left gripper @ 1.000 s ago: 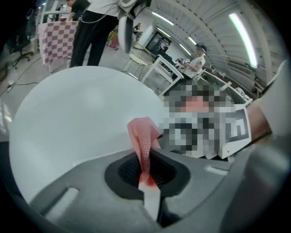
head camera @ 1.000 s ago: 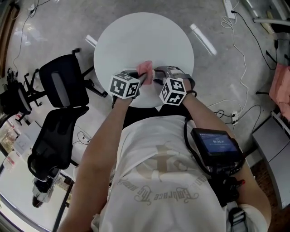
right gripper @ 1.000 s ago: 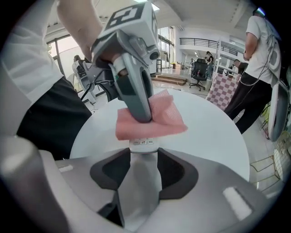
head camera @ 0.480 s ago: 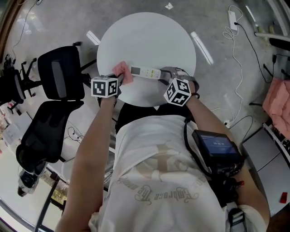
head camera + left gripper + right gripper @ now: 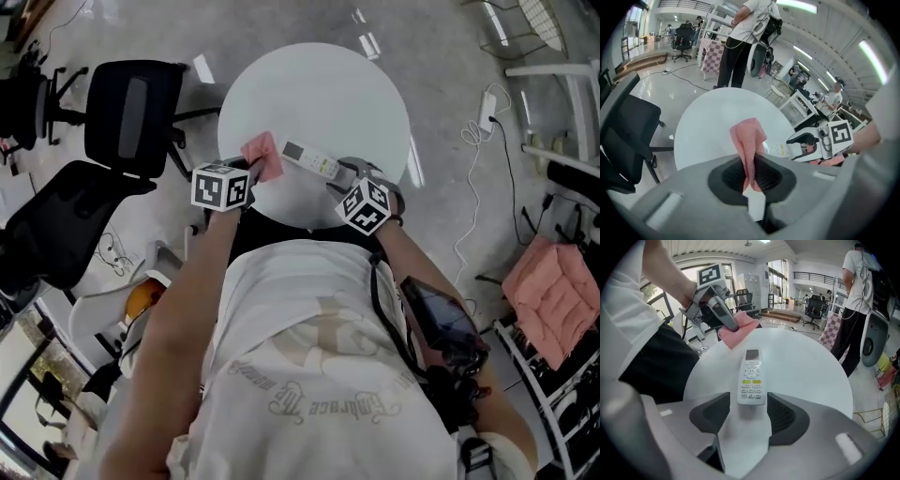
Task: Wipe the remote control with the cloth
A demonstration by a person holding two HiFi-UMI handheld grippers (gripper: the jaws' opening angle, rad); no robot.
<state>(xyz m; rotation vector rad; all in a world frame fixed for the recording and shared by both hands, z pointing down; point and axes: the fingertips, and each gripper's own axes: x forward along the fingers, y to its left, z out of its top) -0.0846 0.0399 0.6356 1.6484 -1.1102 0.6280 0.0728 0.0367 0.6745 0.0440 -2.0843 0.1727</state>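
A white remote control lies flat on the round white table, near its front edge. My right gripper straddles the remote's near end. Its jaws are opening, and a gap shows on each side between the pads and the remote. My left gripper is shut on a pink cloth, which stands up from between the jaws. The cloth hangs just left of the remote's far end and does not touch it.
Black office chairs stand on the floor left of the table. A pink cushion and cables lie to the right. Another person stands beyond the table's far side.
My left gripper has carried the pink cloth leftward off the remote, leaving the remote uncovered. The right gripper has stayed at the remote's near end.
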